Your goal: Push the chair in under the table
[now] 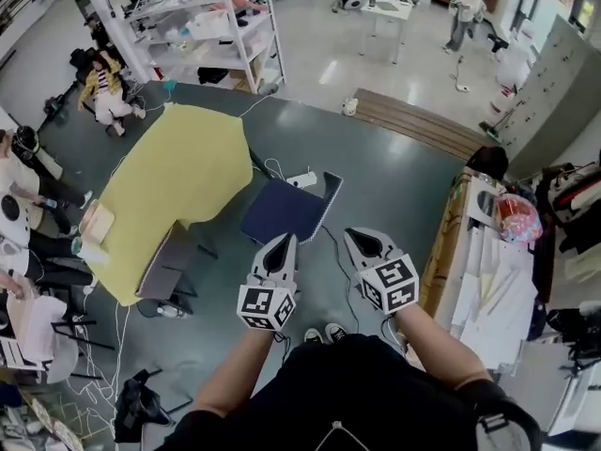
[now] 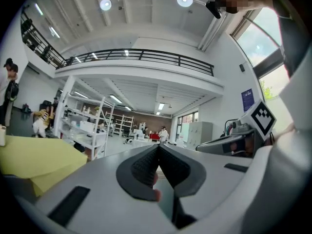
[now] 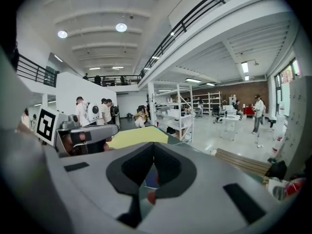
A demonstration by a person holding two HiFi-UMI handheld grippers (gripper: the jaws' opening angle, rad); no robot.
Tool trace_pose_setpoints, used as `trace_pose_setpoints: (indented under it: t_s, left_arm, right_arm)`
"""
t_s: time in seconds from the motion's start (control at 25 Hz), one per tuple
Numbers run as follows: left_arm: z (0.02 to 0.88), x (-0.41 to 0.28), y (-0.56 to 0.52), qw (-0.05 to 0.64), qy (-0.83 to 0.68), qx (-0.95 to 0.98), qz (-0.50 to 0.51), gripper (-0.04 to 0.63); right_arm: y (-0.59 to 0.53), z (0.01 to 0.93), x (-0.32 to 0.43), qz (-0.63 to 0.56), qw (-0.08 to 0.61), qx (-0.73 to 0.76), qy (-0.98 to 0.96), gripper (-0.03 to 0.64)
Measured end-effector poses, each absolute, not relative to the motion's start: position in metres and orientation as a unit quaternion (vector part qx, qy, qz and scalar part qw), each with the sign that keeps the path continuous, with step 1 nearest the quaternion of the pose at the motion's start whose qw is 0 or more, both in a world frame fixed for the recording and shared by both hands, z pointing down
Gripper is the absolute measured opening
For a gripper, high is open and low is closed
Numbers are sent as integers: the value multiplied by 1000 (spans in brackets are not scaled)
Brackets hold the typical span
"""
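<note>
A dark blue chair (image 1: pixel 284 210) stands on the grey floor, pulled out from the right side of a table under a yellow cloth (image 1: pixel 178 184). My left gripper (image 1: pixel 285 241) hovers just short of the chair's near edge, jaws shut and empty. My right gripper (image 1: pixel 362 241) is beside it to the right, also shut with nothing in it. In the left gripper view the shut left gripper (image 2: pixel 158 147) points level across the hall, the yellow cloth (image 2: pixel 34 160) at the left. In the right gripper view the shut right gripper (image 3: pixel 154 146) faces the yellow table (image 3: pixel 136 136).
A second grey chair (image 1: pixel 169 266) sits at the table's near corner. White shelving (image 1: pixel 211 26) stands behind the table. A cluttered bench (image 1: pixel 493 261) runs along the right. A white power strip (image 1: pixel 302 178) and cables lie by the blue chair. People sit at the left.
</note>
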State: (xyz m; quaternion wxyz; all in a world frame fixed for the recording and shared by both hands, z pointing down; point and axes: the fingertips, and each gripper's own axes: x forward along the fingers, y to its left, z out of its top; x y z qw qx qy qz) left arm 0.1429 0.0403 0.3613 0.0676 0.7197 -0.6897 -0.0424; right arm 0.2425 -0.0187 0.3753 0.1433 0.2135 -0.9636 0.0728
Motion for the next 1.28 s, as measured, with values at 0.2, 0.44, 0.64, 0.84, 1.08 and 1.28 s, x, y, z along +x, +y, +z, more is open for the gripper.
trace_pose_setpoints:
  t_s: [0.2,0.44,0.64,0.84,1.08,1.28]
  left_arm:
    - [368,176,10,75,-633,769,-42,9]
    - [370,221,-20,84,-567,818,-39,9]
    - [365,267,-43,81,-515,853,-38,11]
    - [373,319,-53,82,-470,879,-30,9]
    - [371,373,-69,77,-431,899,-32,10]
    - [373,398,-86,81,-427,900,-38,9]
  right_arm:
    - [-29,383,280,85,145,279,-945,15]
    - [-36,382,332,96,141,356,-919,15]
    - [-44,381,384,109,131,421,-891,15]
    - [-45,386,439,120,116,472,-865,15]
    - [-56,395,500,143,96,519,-837,15]
    - [-79,397,538,147,80,537,-827,15]
